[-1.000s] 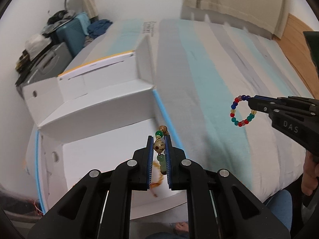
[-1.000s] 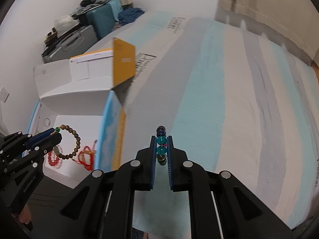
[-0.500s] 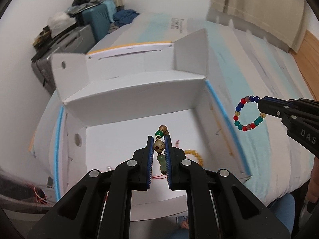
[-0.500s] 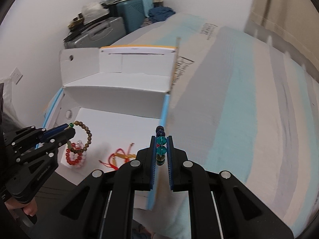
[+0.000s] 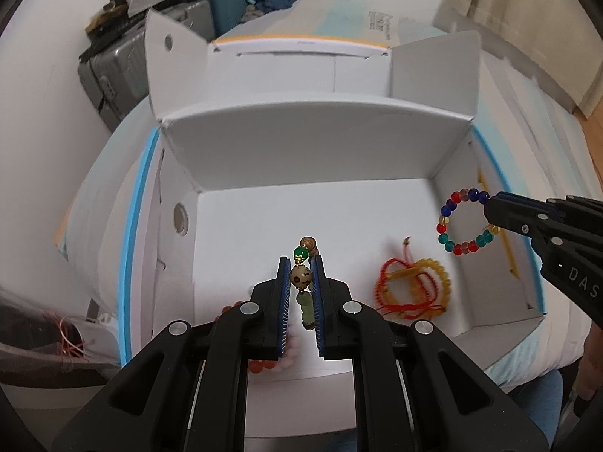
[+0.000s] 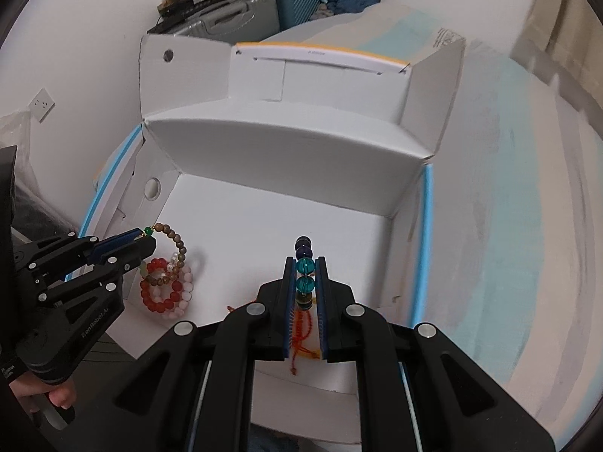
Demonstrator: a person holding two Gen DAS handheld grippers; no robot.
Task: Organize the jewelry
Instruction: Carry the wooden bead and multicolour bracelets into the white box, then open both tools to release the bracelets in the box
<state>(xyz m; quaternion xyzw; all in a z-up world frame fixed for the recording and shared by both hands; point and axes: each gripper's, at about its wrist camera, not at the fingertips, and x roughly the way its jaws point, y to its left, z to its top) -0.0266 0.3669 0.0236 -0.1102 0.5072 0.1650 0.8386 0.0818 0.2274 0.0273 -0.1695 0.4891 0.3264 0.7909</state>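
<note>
A: Two grippers hang over an open white cardboard box (image 5: 309,143) that sits on a striped bed (image 6: 508,188). What does each one carry?

B: The left gripper (image 5: 301,277) has its fingers (image 5: 283,282) pinching a brown wooden bead bracelet (image 6: 175,252) with one green bead; its loop hangs above the left part of the box floor. The right gripper (image 6: 306,275) has its fingers (image 6: 288,282) pinching a multicoloured glass bead bracelet (image 5: 461,222), red, blue, teal and amber, whose loop hangs over the box's right side.

A: Is anything lying in the box?

B: Yes. On the left of the floor lies a red bead bracelet (image 6: 158,290) touching a pale pink bead bracelet (image 6: 182,293), just under the wooden loop. Toward the right lies an amber bead bracelet (image 5: 433,282) tangled with a red cord (image 5: 399,286).

A: And around the bed?

B: Suitcases (image 6: 241,11) stand against the white wall beyond the box flaps.
</note>
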